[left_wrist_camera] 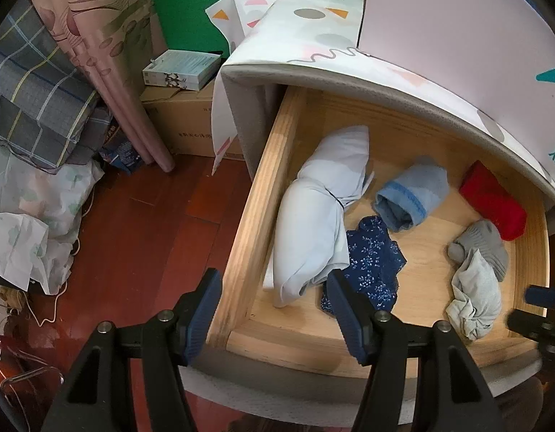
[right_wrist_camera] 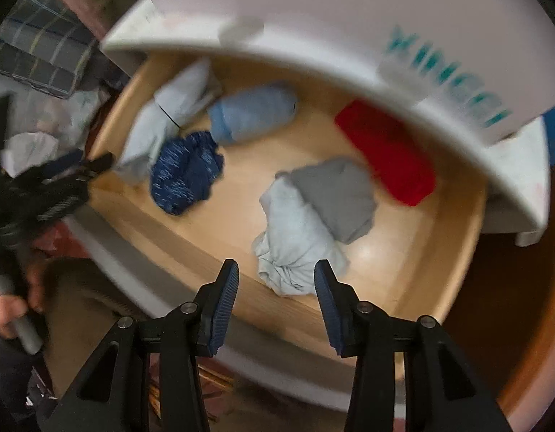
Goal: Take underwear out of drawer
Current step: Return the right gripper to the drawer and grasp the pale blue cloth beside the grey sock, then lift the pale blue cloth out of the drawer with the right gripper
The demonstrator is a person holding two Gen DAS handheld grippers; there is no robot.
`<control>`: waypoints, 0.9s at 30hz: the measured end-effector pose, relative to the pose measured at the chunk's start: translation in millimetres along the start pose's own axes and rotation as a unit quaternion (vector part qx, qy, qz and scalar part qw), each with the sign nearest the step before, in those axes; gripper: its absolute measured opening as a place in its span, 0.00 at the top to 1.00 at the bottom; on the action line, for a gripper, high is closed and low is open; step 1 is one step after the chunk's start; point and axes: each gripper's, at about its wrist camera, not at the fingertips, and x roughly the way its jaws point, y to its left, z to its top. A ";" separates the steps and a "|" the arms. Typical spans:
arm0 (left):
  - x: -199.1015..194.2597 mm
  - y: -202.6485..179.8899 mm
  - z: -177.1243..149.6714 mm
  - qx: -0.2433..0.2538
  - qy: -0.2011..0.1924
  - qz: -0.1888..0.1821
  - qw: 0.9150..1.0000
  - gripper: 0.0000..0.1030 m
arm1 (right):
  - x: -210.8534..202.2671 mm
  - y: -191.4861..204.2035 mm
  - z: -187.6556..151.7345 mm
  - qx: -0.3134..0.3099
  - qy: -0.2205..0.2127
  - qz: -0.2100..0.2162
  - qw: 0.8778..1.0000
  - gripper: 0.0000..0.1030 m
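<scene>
The wooden drawer stands pulled out, with several garments in it. Navy floral underwear lies near the front, beside a long pale blue bundle. My left gripper hangs open above the drawer's front left corner, its right finger just over the navy piece. The right wrist view is blurred. It shows my right gripper open and pointing down over the front edge, above a crumpled pale garment that it is not touching. The navy underwear lies to its left.
Further back lie a light blue roll, a red folded piece and a grey garment. A patterned cloth covers the cabinet top. Bedding, cardboard boxes and a rolled mat stand on the red floor at left.
</scene>
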 end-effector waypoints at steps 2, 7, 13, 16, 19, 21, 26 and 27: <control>0.7 0.3 0.2 0.002 0.002 -0.001 1.000 0.40 | 15.0 -2.7 4.3 0.004 0.002 -0.010 1.000 0.61; 1.5 0.7 0.1 0.003 0.003 -0.003 1.000 0.40 | 40.2 -3.8 19.3 0.011 0.001 -0.035 0.999 0.61; 1.3 0.9 -0.1 0.003 0.003 -0.003 1.000 0.40 | 63.4 -1.9 26.2 0.018 0.013 -0.052 0.998 0.59; 2.8 -0.6 -0.8 0.003 0.004 -0.002 1.000 0.40 | 68.8 -3.6 27.9 0.022 0.024 -0.061 0.998 0.56; 2.5 -0.2 -0.6 0.003 0.003 -0.001 1.000 0.40 | 80.6 -2.4 30.0 0.023 0.036 -0.074 0.996 0.55; 3.7 -0.4 -1.0 0.002 0.004 -0.002 1.000 0.40 | 83.0 -4.0 30.0 0.027 0.041 -0.073 0.996 0.56; 2.0 0.3 -1.9 0.001 0.005 -0.005 1.000 0.40 | 81.3 -23.9 20.7 0.067 0.046 -0.081 0.993 0.62; 1.6 0.5 -1.9 0.002 0.005 -0.005 1.000 0.40 | 80.2 -29.5 17.5 0.081 0.046 -0.083 0.992 0.63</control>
